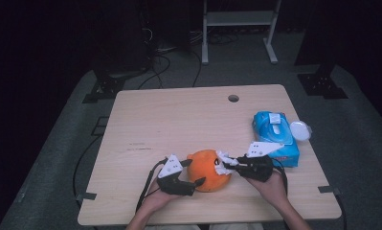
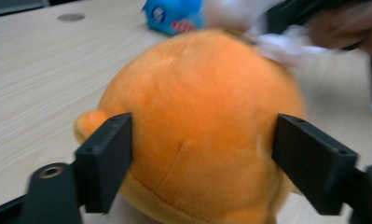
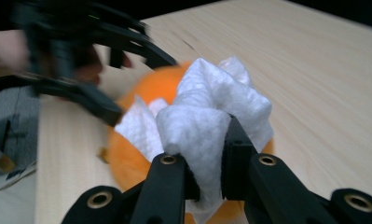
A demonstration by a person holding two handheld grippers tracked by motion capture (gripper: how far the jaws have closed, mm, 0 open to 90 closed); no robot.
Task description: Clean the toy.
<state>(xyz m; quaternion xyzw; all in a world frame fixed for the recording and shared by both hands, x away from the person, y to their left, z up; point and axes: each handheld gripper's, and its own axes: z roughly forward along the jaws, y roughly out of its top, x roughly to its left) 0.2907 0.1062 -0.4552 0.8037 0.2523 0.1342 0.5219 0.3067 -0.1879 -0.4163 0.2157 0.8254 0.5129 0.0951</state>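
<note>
The orange plush toy (image 1: 207, 170) sits on the near part of the wooden surface (image 1: 179, 124), between the person's two hands, and everything else is best placed from it. The left tongs (image 1: 196, 183) come in from the toy's near left side; in the left gripper view their two black jaws stand on either flank of the toy (image 2: 197, 126), right at its fabric, but whether they press into it cannot be told, and the toy bulges wide between them. The right tongs (image 1: 227, 165) reach the toy from its right, at its upper edge, and their jaws are clamped on a crumpled white wipe (image 1: 223, 162). In the right gripper view that wipe (image 3: 211, 116) bunches up above the closed jaws and lies against the top of the toy (image 3: 141, 93), with the left tongs (image 3: 113, 84) blurred just beyond it. To the right of the toy and a little farther from the person lies a blue pack of wipes (image 1: 275, 136), near the right hand (image 1: 272, 187) but apart from the toy. A small white round lid (image 1: 300, 129) sits just beyond the pack, on its far right side. Well beyond the toy, near the far edge of the surface, is a round hole (image 1: 233, 98).
</note>
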